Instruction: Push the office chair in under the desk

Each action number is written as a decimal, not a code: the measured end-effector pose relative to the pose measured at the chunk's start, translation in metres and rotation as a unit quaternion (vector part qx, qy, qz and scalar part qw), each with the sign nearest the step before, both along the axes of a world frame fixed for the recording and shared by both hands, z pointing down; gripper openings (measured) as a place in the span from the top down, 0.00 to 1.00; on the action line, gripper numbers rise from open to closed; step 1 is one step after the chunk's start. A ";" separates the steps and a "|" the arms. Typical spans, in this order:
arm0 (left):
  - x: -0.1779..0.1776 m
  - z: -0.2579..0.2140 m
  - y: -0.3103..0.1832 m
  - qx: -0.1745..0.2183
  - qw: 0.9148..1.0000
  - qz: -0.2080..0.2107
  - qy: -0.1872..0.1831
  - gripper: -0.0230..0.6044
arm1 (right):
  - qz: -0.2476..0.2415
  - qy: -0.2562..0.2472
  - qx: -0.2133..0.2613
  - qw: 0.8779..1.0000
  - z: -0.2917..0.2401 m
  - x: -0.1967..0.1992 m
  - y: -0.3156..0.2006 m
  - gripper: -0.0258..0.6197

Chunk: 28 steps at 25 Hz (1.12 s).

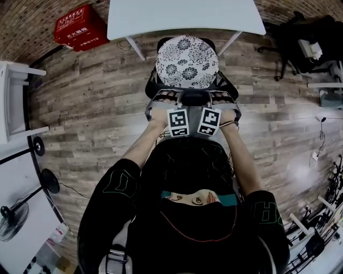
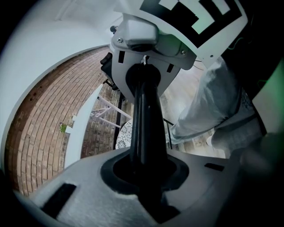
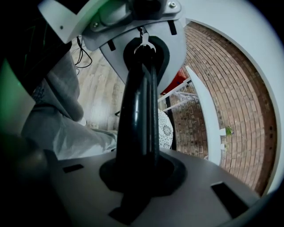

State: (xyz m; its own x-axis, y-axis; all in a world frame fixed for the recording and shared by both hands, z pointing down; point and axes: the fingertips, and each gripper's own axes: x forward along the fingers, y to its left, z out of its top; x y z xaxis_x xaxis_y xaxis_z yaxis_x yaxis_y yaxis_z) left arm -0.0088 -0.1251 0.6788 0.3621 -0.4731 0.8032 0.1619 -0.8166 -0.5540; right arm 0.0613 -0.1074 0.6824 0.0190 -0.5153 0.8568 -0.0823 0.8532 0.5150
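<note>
Office w/ white desk (image 1: 185,18), office chair (image 1: 187,61), brick wall (image 1: 27,24).

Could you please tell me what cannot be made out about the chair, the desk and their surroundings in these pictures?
- Wheels of the chair: head view, hidden beneath its patterned seat.
- Far side of the desk: head view, cut off by the top edge.
- Lettering on the red box: head view, too small to read.
- Part of the fan: head view, cut off by the left edge.
</note>
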 end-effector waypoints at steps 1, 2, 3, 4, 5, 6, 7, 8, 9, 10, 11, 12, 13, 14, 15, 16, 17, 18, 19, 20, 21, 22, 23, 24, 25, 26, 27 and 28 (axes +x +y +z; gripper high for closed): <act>0.004 0.000 -0.010 0.001 1.000 -0.002 0.000 0.86 | -0.002 0.000 0.000 1.000 0.000 0.004 -0.010 0.88; 0.008 0.000 -0.020 0.000 1.000 -0.005 0.000 0.86 | -0.004 -0.001 0.000 1.000 0.000 0.008 -0.021 0.88; 0.011 0.000 -0.031 -0.001 1.000 -0.009 0.000 0.86 | -0.006 -0.002 0.000 1.000 0.000 0.012 -0.033 0.88; 0.014 -0.001 -0.043 -0.002 1.000 -0.013 -0.001 0.86 | -0.008 -0.003 -0.001 1.000 0.000 0.015 -0.044 0.88; 0.016 -0.001 -0.053 -0.004 1.000 -0.016 -0.002 0.86 | -0.009 -0.004 -0.002 1.000 -0.001 0.017 -0.055 0.88; 0.019 -0.001 -0.063 -0.006 1.000 -0.018 -0.004 0.86 | -0.010 -0.005 -0.002 1.000 -0.001 0.020 -0.065 0.88; 0.020 -0.001 -0.073 -0.008 1.000 -0.020 -0.004 0.86 | -0.011 -0.005 -0.002 1.000 -0.001 0.021 -0.076 0.88; 0.022 -0.001 -0.083 -0.010 1.000 -0.021 -0.005 0.86 | -0.012 -0.005 -0.002 1.000 -0.002 0.023 -0.086 0.88; 0.023 -0.001 -0.092 -0.011 1.000 -0.023 -0.006 0.86 | -0.012 -0.005 -0.001 1.000 -0.002 0.024 -0.096 0.88; 0.024 -0.002 -0.102 -0.011 1.000 -0.025 -0.006 0.86 | -0.013 -0.005 0.000 1.000 -0.003 0.025 -0.105 0.88; 0.026 -0.002 -0.111 -0.011 1.000 -0.028 -0.006 0.86 | -0.014 -0.005 0.001 1.000 -0.003 0.027 -0.114 0.88; 0.028 -0.003 -0.119 -0.010 0.999 -0.030 -0.006 0.86 | -0.016 -0.005 0.001 1.000 -0.003 0.029 -0.123 0.88; 0.030 -0.003 -0.128 -0.010 0.999 -0.033 -0.007 0.86 | -0.018 -0.005 0.001 1.000 -0.003 0.031 -0.131 0.87; 0.031 -0.003 -0.135 -0.011 0.999 -0.036 -0.007 0.86 | -0.020 -0.005 0.001 1.000 -0.003 0.032 -0.139 0.87; 0.032 -0.003 -0.143 -0.011 0.999 -0.038 -0.007 0.86 | -0.022 -0.004 0.001 1.000 -0.003 0.034 -0.147 0.87; 0.033 -0.003 -0.151 -0.012 0.999 -0.040 -0.007 0.85 | -0.023 -0.004 0.000 1.000 -0.003 0.035 -0.155 0.87; 0.033 -0.004 -0.159 -0.012 0.999 -0.042 -0.007 0.85 | -0.024 -0.004 0.000 1.000 -0.003 0.036 -0.163 0.87; 0.035 -0.004 -0.167 -0.012 0.999 -0.043 -0.006 0.85 | -0.025 -0.003 0.000 1.000 -0.004 0.037 -0.172 0.87; 0.036 -0.005 -0.175 -0.012 0.999 -0.045 -0.006 0.85 | -0.026 -0.004 0.000 1.000 -0.005 0.038 -0.180 0.87; 0.037 -0.006 -0.183 -0.012 0.999 -0.046 -0.007 0.85 | -0.026 -0.004 0.000 1.000 -0.005 0.040 -0.189 0.87; 0.039 -0.006 -0.190 -0.013 0.999 -0.048 -0.008 0.85 | -0.027 -0.004 0.000 1.000 -0.006 0.041 -0.196 0.87; 0.041 -0.007 -0.198 -0.013 0.999 -0.049 -0.009 0.85 | -0.027 -0.005 0.000 1.000 -0.006 0.043 -0.204 0.87; 0.043 -0.007 -0.205 -0.014 0.999 -0.051 -0.010 0.85 | -0.027 -0.006 0.000 1.000 -0.006 0.045 -0.211 0.86; 0.044 -0.007 -0.212 -0.014 0.998 -0.052 -0.011 0.85 | -0.027 -0.006 0.001 1.000 -0.006 0.047 -0.219 0.86; 0.045 -0.007 -0.219 -0.014 0.998 -0.053 -0.013 0.85 | -0.027 -0.007 0.002 1.000 -0.007 0.048 -0.227 0.86; 0.046 -0.008 -0.226 -0.014 0.998 -0.054 -0.014 0.85 | -0.027 -0.007 0.003 1.000 -0.007 0.048 -0.234 0.85; 0.046 -0.008 -0.232 -0.015 0.998 -0.055 -0.016 0.85 | -0.028 -0.008 0.003 1.000 -0.008 0.049 -0.240 0.85; 0.046 -0.008 -0.236 -0.016 0.998 -0.055 -0.019 0.85 | -0.028 -0.008 0.003 1.000 -0.008 0.050 -0.245 0.85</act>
State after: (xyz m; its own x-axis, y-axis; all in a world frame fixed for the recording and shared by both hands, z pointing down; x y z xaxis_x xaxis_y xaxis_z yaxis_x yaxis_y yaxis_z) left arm 0.0375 -0.3614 0.6704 0.2786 -0.4820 0.8307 0.0903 -0.8480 -0.5223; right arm 0.1108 -0.3524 0.6740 -0.0238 -0.5208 0.8534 -0.0439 0.8533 0.5195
